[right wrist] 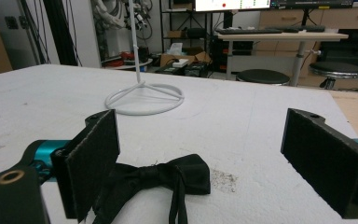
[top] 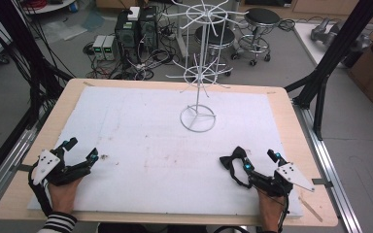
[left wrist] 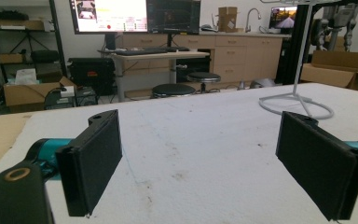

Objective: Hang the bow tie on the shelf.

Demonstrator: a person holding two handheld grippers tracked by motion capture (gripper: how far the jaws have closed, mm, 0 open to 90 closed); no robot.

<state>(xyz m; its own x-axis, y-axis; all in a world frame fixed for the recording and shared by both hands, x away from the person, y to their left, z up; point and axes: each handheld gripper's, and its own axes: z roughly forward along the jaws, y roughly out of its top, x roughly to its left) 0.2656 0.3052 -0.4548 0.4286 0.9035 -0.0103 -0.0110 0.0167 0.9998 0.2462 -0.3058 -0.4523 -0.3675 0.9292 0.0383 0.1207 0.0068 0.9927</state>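
A wooden table (top: 281, 104) carries a white mat (top: 150, 145), on which stand a white wire rack (top: 197, 118) and, near the front right, what looks like a black bow tie (top: 233, 159).

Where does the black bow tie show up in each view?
High view: bow tie lower right, at the right hand-held gripper.
Left gripper view: not in it.
Right gripper view: bottom centre, by the left jaw.
Shared landmark: white wire stand.
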